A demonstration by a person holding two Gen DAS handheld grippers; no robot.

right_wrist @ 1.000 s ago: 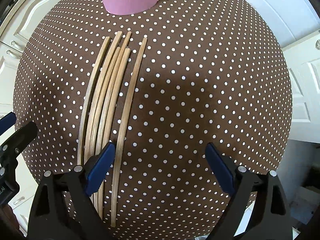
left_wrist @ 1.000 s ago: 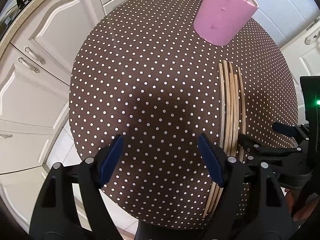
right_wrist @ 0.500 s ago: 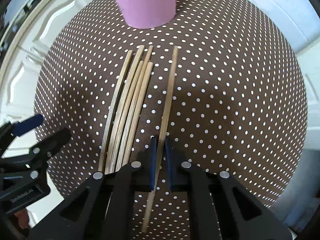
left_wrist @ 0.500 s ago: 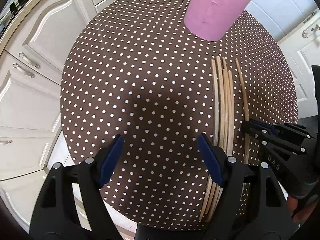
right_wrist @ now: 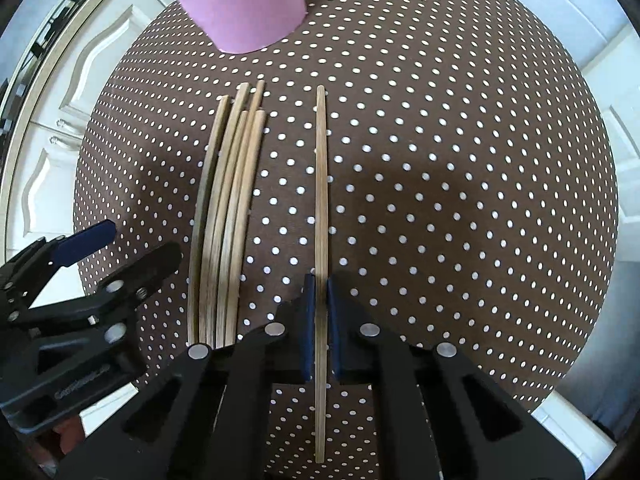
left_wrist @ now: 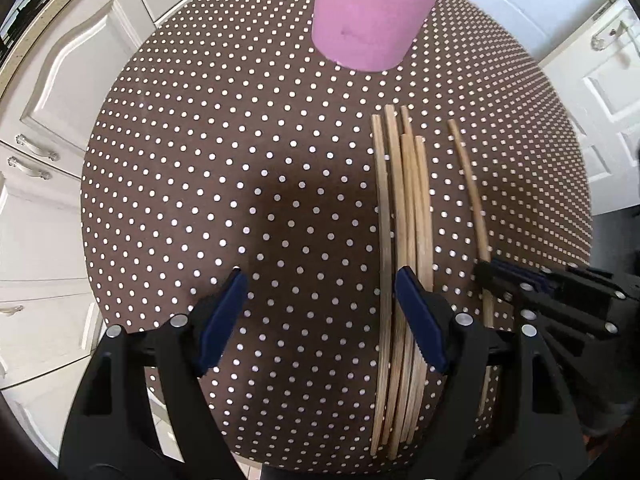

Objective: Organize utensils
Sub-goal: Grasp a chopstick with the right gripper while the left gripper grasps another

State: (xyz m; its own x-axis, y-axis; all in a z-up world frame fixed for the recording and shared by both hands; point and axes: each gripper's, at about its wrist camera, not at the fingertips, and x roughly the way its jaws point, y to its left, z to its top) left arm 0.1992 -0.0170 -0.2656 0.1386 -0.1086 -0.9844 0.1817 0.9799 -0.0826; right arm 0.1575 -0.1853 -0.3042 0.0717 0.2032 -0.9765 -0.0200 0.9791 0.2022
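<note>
Right tongs (right_wrist: pixel 319 312) clenched on single chopstick (right_wrist: pixel 321 184), gripped near its close end, rest running ahead toward pink cup (right_wrist: pixel 240 4). Stick looks light, stiff, slim, smooth bamboo; likely to pivot or slip in pads, so hold nearer middle seems safer. Pale tan, slightly tapered. Left tongs (left_wrist: pixel 320 312) released, nothing between pads; bundle of five chopsticks (left_wrist: pixel 404 240) lies on dotted desk (left_wrist: pixel 200 160) under their right pad.
</note>
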